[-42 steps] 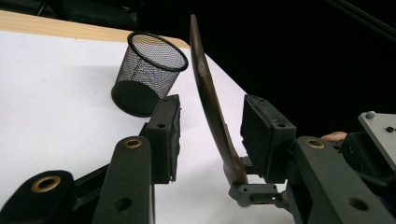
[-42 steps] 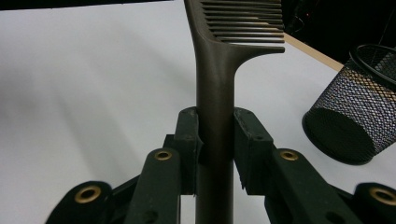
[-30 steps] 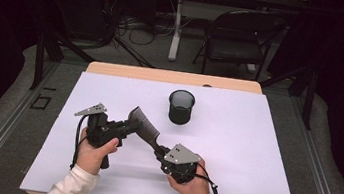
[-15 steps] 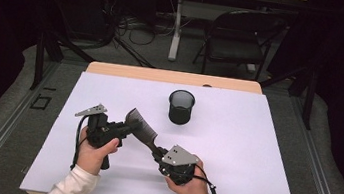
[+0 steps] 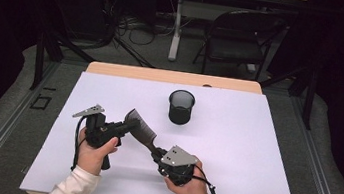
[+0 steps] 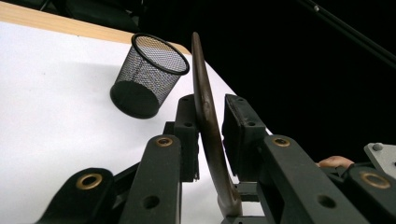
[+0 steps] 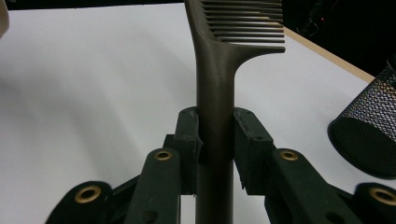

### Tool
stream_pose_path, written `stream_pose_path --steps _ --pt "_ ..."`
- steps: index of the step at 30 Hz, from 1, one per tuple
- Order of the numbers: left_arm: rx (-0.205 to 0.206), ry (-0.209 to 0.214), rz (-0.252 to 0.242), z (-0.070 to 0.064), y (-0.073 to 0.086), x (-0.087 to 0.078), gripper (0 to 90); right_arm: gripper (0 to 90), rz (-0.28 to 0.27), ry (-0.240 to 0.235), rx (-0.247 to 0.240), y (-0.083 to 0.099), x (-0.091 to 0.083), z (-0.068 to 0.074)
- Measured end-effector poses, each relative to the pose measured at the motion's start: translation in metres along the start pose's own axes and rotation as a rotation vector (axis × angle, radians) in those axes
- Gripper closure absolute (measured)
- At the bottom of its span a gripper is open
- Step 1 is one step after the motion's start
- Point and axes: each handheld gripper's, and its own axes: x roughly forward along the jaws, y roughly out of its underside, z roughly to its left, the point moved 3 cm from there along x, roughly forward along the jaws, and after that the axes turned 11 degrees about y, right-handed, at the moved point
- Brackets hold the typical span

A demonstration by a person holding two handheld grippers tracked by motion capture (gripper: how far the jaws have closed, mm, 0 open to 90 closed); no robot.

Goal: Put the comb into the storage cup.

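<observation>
Your right gripper (image 5: 156, 153) is clamped on the comb (image 5: 141, 131) handle; your left gripper (image 5: 128, 126) sits apart around its toothed end. The comb slants above the table (image 5: 253, 153), teeth away from you.

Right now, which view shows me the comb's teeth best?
The right gripper view: the comb fills the middle, its teeth spread side-on above the jaws clamping its handle. The left gripper view catches it edge-on as a thin curved strip. The high view shows it small, between the two grippers.
</observation>
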Motion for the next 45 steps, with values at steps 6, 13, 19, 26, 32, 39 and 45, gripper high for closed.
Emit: stream_pose_path --steps 6,13,19,26,32,39,45 --pt "-0.023 0.001 -0.015 0.0009 0.0007 -0.0004 78.8 72.7 0.001 -0.003 0.005 0.0001 0.0004 0.0006" --pt "-0.054 0.011 -0.030 0.0017 0.0020 -0.0002 80.5 72.7 0.004 -0.005 0.005 0.0005 0.0009 0.0010" --pt "-0.080 0.024 -0.035 0.0023 0.0023 -0.0003 81.4 72.7 0.005 -0.005 0.007 0.0008 0.0010 0.0012" --pt "-0.110 0.032 -0.046 0.0032 0.0030 -0.0001 82.0 72.7 0.005 -0.003 0.006 0.0011 0.0012 0.0013" --pt "-0.131 0.040 -0.051 0.0038 0.0033 -0.0004 82.6 72.7 0.007 -0.003 0.006 0.0015 0.0019 0.0018" --pt "-0.152 0.051 -0.047 0.0031 0.0036 -0.0003 83.5 72.6 0.007 0.001 0.002 0.0024 0.0028 0.0019" --pt "-0.154 0.050 -0.050 0.0030 0.0037 -0.0001 83.7 72.6 0.006 0.002 -0.001 0.0028 0.0031 0.0024"
